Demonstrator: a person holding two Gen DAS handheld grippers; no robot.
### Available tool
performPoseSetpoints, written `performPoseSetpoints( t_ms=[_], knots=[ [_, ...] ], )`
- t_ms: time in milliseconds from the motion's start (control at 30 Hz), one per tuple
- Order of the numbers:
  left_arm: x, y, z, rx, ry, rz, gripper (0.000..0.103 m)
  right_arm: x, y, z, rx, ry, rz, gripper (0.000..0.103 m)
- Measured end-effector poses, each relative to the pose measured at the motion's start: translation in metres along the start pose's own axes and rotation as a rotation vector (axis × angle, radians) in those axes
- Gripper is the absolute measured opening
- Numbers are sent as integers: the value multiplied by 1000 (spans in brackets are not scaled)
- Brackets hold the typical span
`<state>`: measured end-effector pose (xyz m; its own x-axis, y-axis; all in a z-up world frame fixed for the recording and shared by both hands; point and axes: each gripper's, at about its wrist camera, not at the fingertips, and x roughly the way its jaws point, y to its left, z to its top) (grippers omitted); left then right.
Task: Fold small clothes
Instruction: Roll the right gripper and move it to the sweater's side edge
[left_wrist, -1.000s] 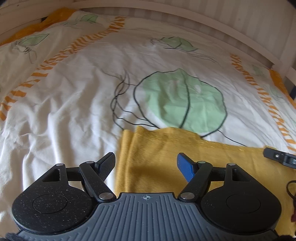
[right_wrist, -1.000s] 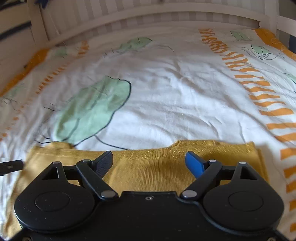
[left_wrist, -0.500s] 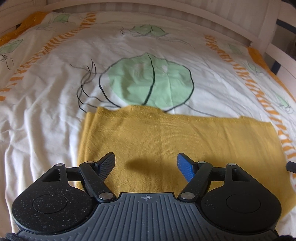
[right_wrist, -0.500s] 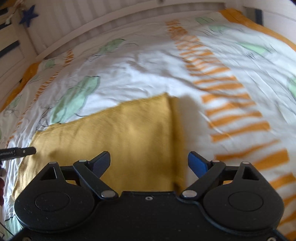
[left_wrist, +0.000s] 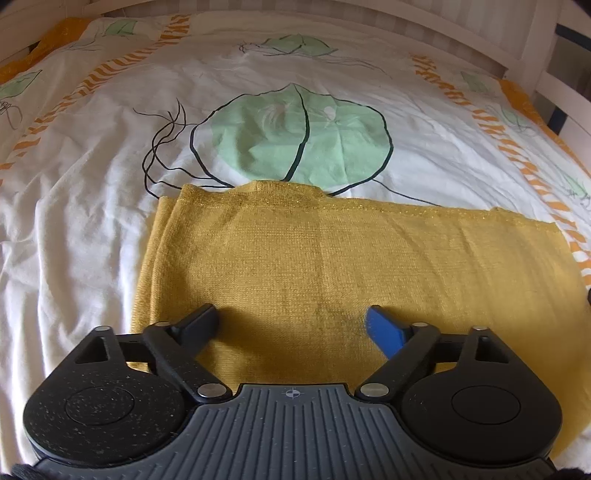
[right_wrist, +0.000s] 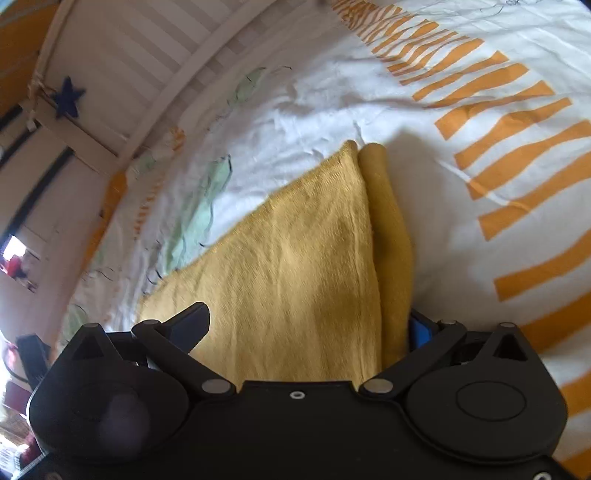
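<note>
A mustard-yellow knit garment (left_wrist: 332, 266) lies flat on the bed as a wide rectangle, its left edge doubled over. My left gripper (left_wrist: 291, 322) hovers over the garment's near left part. Its jaws are opening and nothing is pinched between them. In the right wrist view the same garment (right_wrist: 303, 258) runs away from me, with its folded right edge (right_wrist: 388, 221) rolled into a thick ridge. My right gripper (right_wrist: 306, 325) straddles that edge with its jaws opening wide. The cloth lies between the fingers untouched, and the ridge half hides the blue finger (right_wrist: 421, 330).
The white duvet (left_wrist: 92, 184) carries a green leaf print (left_wrist: 295, 136) just beyond the garment and orange stripes (right_wrist: 517, 155) to its right. A white slatted bed rail (left_wrist: 480, 40) rings the mattress. A blue star (right_wrist: 66, 99) hangs on the rail.
Both pairs of jaws have widened. The left gripper slid from the garment's left corner to over its body. The right gripper rolled and swung to the garment's right edge.
</note>
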<state>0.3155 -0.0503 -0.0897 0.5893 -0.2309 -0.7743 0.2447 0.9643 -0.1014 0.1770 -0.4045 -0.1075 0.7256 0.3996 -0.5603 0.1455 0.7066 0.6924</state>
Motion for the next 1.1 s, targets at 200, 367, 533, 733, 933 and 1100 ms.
performPoseSetpoints(
  t_ms=[200,367,533,733,933,1100],
  knots=[
    [5,-11,-6,16,-15,24,103,-4,-11,0,66,-34,61,103],
    [4,-11,-1,72,34,6,102,-3,-10,1,70,-35,62,103],
    [-3,-2,6,31,71,-9,101,-2,-11,2,60,-35,60,103],
    [-14,20,15,-10,78,30,100,0,-12,3,42,-21,86,103],
    [-13,45,18,-126,131,42,100,4,-13,3,36,-8,165,103],
    [-12,51,16,-150,148,16,100,5,-14,3,40,-10,198,103]
  ],
)
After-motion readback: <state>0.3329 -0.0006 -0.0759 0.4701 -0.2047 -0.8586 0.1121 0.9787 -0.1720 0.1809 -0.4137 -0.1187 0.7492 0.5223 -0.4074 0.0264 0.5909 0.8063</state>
